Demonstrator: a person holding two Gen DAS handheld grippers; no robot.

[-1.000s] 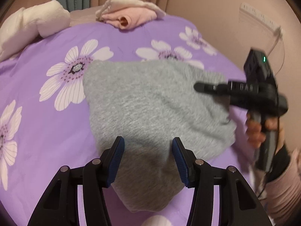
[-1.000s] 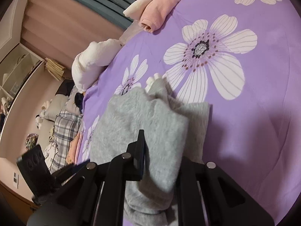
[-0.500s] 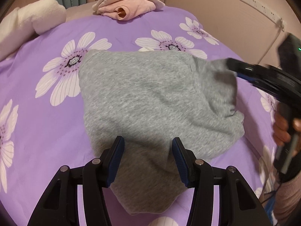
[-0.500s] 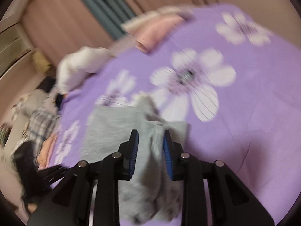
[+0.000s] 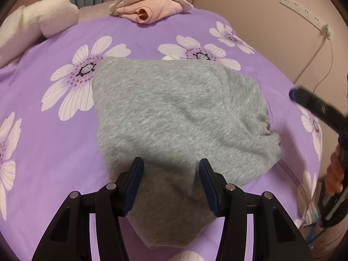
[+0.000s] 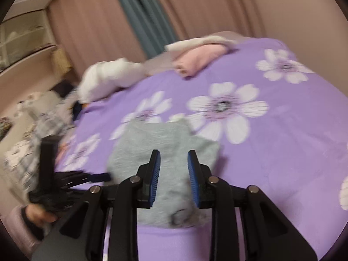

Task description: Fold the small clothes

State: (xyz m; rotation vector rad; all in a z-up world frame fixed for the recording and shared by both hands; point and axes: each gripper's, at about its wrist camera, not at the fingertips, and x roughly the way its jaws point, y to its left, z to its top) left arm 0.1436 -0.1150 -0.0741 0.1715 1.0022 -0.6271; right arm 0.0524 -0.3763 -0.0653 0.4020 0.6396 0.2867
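Note:
A grey knitted garment [image 5: 174, 117] lies folded over on the purple flowered bedspread [image 5: 54, 156]. My left gripper [image 5: 171, 169] is open and empty, hovering over the garment's near edge. My right gripper [image 6: 174, 165] is open and empty, above the garment's right end [image 6: 165, 150]. The right gripper also shows at the right edge of the left wrist view [image 5: 315, 106], off the cloth. The left gripper shows blurred at the left of the right wrist view [image 6: 71, 178].
Folded pink and cream clothes [image 5: 150, 10] lie at the far edge of the bed. A white fluffy blanket [image 5: 28, 24] lies at the far left. A wall with a power strip and cable [image 5: 304, 10] is at the right. Cluttered clothes and shelves [image 6: 32, 119] stand left of the bed.
My right gripper let go of the grey garment's right end, opened and pulled back to the right. The released cloth now lies on the bed. My left gripper stayed open over the near edge.

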